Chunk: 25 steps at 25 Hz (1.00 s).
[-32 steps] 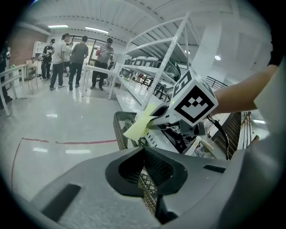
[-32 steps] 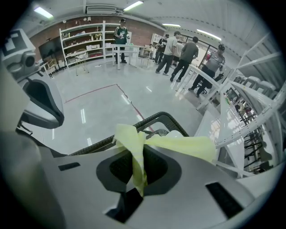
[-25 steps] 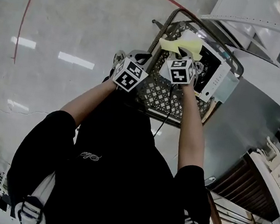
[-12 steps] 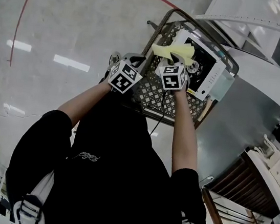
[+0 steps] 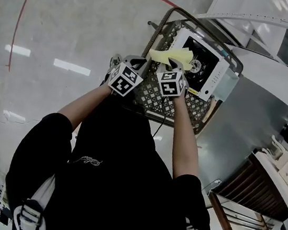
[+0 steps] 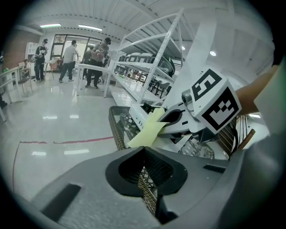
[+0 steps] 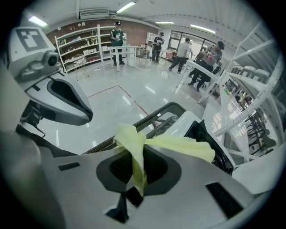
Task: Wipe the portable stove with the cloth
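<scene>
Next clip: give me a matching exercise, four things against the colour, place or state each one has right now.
Things:
1 cloth
2 portable stove
3 left tool
4 floor line

Place, colour or state:
a red
b lying in the basket
c shut on the basket rim
d gripped by the right tool

Pairs: 1-d, 2-b, 3-c, 4-a
</scene>
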Available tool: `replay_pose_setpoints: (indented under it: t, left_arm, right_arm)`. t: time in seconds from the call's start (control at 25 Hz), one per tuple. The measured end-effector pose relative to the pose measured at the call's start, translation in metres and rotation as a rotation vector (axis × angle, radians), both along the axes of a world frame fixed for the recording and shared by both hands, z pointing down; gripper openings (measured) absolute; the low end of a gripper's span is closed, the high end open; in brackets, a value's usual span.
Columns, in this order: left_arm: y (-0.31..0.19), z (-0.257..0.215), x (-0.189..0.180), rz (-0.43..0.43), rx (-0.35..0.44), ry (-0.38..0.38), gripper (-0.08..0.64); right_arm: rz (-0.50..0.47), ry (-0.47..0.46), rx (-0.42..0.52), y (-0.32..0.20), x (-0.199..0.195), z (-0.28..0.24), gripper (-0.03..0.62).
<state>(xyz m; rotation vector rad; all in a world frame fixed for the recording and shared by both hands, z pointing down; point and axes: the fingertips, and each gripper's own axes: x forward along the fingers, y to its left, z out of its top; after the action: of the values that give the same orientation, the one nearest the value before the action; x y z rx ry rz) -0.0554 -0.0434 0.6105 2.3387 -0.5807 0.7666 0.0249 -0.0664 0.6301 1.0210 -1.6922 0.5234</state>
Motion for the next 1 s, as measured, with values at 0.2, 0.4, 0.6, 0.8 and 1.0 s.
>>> replay_pose_setpoints:
  t: [0.2, 0.4, 0.6, 0.8, 1.0]
  left_arm:
    - [0.004, 0.002, 0.003, 0.009, 0.001, -0.006, 0.018]
    - [0.004, 0.001, -0.003, -0.006, -0.011, -0.002, 0.018]
    - [0.004, 0.004, -0.013, -0.017, -0.022, -0.022, 0.018]
    - [0.001, 0.006, -0.016, -0.020, -0.020, -0.026, 0.018]
    - [-0.006, 0.007, -0.018, -0.034, -0.019, -0.025, 0.018]
  right_arm:
    - [-0.028, 0.003, -0.006, 0.009, -0.004, 0.002, 0.026]
    - [-0.029, -0.008, -0.032, 0.014, -0.010, 0.003, 0.026]
    - [-0.070, 0.022, -0.037, 0.019, -0.013, 0.004, 0.026]
    - [-0.089, 0.033, -0.048, 0.020, -0.014, 0.006, 0.026]
    - [-0.197, 0.090, -0.070, 0.026, -0.019, 0.011, 0.025]
